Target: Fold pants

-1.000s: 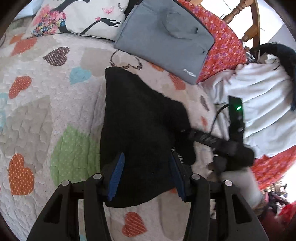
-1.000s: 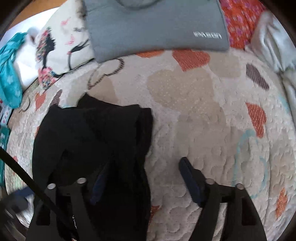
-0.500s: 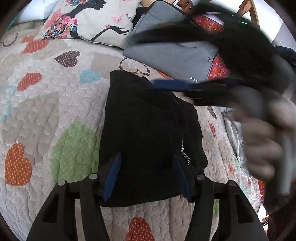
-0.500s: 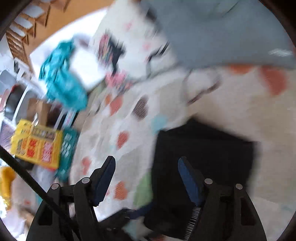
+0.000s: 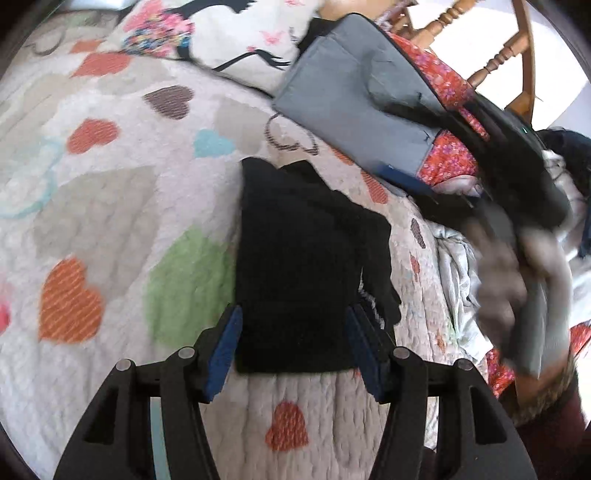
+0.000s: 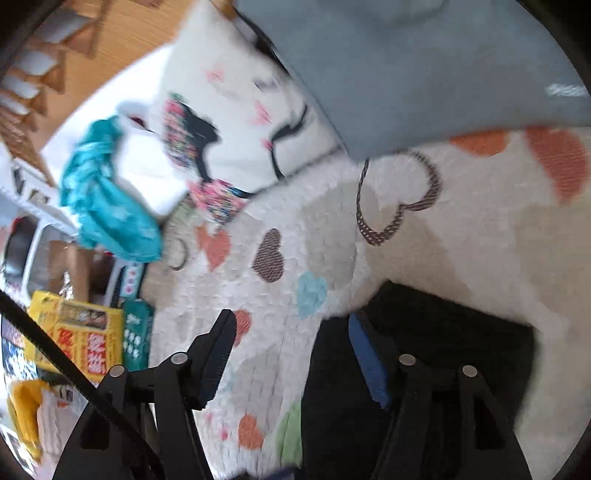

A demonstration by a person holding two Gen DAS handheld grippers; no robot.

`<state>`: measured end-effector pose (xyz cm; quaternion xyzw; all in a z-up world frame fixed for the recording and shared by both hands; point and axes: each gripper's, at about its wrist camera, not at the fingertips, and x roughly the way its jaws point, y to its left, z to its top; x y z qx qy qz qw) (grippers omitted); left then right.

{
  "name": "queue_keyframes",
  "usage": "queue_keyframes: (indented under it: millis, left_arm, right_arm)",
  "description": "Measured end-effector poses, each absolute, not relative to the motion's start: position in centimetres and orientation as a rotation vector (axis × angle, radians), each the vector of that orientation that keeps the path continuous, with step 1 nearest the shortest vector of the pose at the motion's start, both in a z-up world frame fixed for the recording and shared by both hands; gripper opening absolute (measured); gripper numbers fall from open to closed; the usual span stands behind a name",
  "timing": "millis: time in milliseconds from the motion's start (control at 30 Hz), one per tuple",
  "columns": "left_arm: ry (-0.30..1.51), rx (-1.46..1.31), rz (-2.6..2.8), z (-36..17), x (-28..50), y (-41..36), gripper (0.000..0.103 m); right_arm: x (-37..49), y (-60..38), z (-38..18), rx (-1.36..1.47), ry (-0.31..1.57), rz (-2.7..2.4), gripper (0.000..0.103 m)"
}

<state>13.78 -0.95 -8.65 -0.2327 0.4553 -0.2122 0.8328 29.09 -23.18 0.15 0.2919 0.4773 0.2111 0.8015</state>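
The black pants (image 5: 306,258) lie folded into a rough rectangle on the heart-patterned quilt (image 5: 110,206). My left gripper (image 5: 293,347) is open and empty, its fingers straddling the near edge of the pants just above them. In the right wrist view the pants (image 6: 424,369) fill the lower right. My right gripper (image 6: 291,354) is open and empty over the far left corner of the pants. It shows in the left wrist view as a blurred dark shape (image 5: 517,192) at the right, held in a hand.
A grey bag (image 5: 354,99) and a printed pillow (image 5: 221,33) lie at the far side of the bed. White and dark clothes (image 5: 565,192) are piled at the right. A wooden chair (image 5: 491,48) stands behind. Boxes (image 6: 85,332) and teal cloth (image 6: 107,199) lie beyond the bed's left side.
My right gripper swung up and leftward off the pants' right side, now aimed at their far left corner. My left gripper drew back slightly to the near edge. The pants lie flatter.
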Motion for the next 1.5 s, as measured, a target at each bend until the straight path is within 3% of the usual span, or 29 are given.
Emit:
queue_keyframes:
  millis: [167, 300, 500, 767, 833, 900, 933, 967, 1100, 1200, 1333, 1500]
  left_arm:
    - [1.003, -0.508, -0.397, -8.7, 10.1, 0.3, 0.057]
    - [1.014, -0.494, -0.36, -8.7, 7.1, 0.6, 0.057]
    - [0.939, -0.421, -0.304, -5.8, 3.9, 0.2, 0.057]
    - [0.677, -0.254, -0.222, 1.7, -2.6, -0.3, 0.057]
    - [0.581, -0.204, -0.187, 4.2, -4.6, -0.3, 0.065]
    - [0.499, -0.175, -0.154, 6.4, -6.4, 0.0, 0.094]
    - [0.454, -0.164, -0.127, 7.6, -7.3, 0.1, 0.099]
    - [0.417, -0.161, -0.11, 8.5, -7.9, 0.2, 0.103]
    - [0.362, -0.146, -0.111, 11.1, -8.0, 0.6, 0.103]
    - [0.405, -0.113, -0.066, 11.6, -6.7, 0.6, 0.103]
    - [0.443, -0.101, -0.057, 11.0, -3.2, 0.1, 0.103]
    - [0.591, -0.094, -0.074, 7.4, 3.5, -2.3, 0.103]
  right_arm:
    - [19.6, -27.4, 0.7, 0.619, 0.978, 0.392, 0.076]
    - [12.4, -30.8, -2.0, 0.656, 0.993, 0.34, 0.076]
    - [4.6, -31.7, -2.6, 0.667, 0.944, 0.311, 0.076]
    - [-3.4, -29.4, 6.5, 0.389, 0.685, 0.192, 0.079]
    - [-5.7, -28.0, 9.4, 0.267, 0.566, 0.117, 0.089]
    - [-8.3, -26.7, 12.1, 0.161, 0.395, 0.045, 0.103]
    - [-9.1, -26.4, 12.8, 0.145, 0.344, 0.04, 0.103]
    - [-9.3, -26.4, 13.3, 0.149, 0.332, 0.044, 0.103]
    - [-6.1, -27.8, 12.8, 0.283, 0.521, 0.126, 0.103]
    - [-5.6, -28.2, 12.6, 0.281, 0.474, 0.097, 0.103]
    - [-2.6, -29.6, 11.7, 0.39, 0.445, 0.127, 0.103]
    - [4.4, -31.0, 8.8, 0.487, 0.598, 0.134, 0.103]
